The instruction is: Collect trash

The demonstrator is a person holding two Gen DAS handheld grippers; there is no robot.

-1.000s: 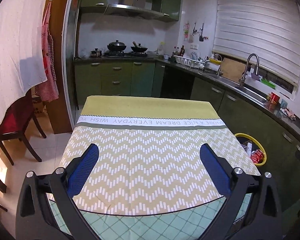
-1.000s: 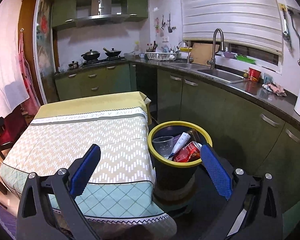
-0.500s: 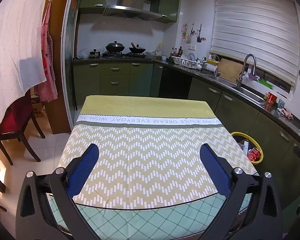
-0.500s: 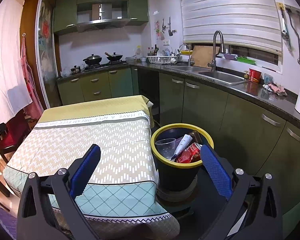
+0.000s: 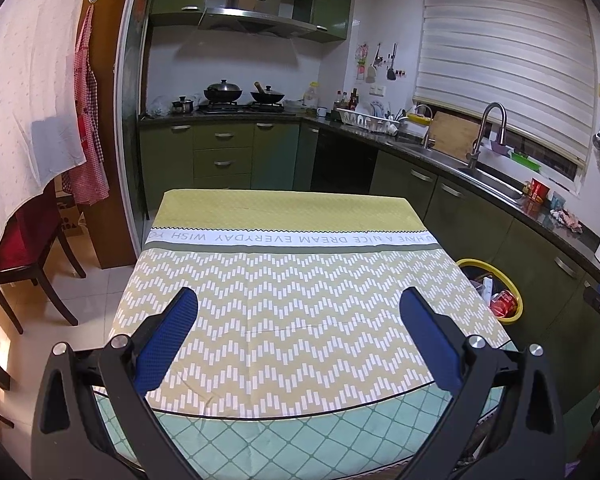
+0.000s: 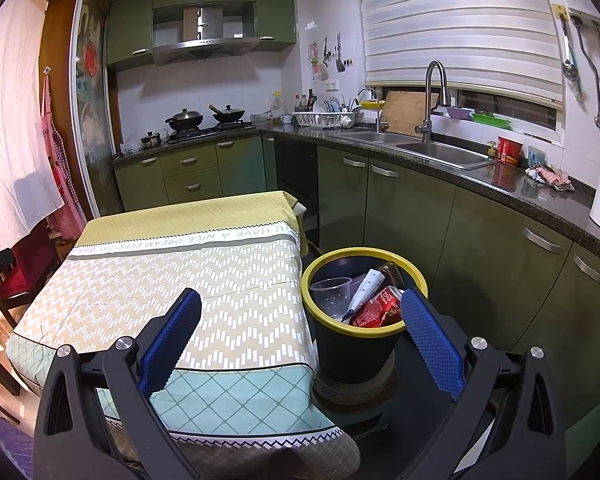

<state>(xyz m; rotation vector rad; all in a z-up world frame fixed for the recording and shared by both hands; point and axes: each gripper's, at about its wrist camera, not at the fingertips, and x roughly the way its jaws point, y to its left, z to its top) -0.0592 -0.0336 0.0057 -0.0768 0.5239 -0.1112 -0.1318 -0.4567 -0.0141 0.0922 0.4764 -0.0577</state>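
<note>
Beside the table [image 6: 228, 280], the yellow-rimmed bin [image 6: 352, 344] holds a clear cup [image 6: 330, 294], a white tube [image 6: 366, 286] and a red wrapper [image 6: 378, 308]. Right gripper [image 6: 300, 308] and left gripper [image 5: 298, 308] are spread, empty. Only the right wrist view shows the bin's dark body.

— What sort of room is it?
— A kitchen: green cabinets [image 6: 404, 208] under a dark counter [image 6: 540, 196], white tiled walls [image 5: 236, 64], a steel sink [image 6: 440, 152] below a window with a white blind [image 6: 460, 28].
— And the middle?
— A table [image 5: 284, 304] under a zigzag-patterned cloth, on a pale tiled floor [image 5: 88, 300]. A dark chair [image 5: 24, 248] stands at its left, beside a wooden partition [image 5: 108, 120].
</note>
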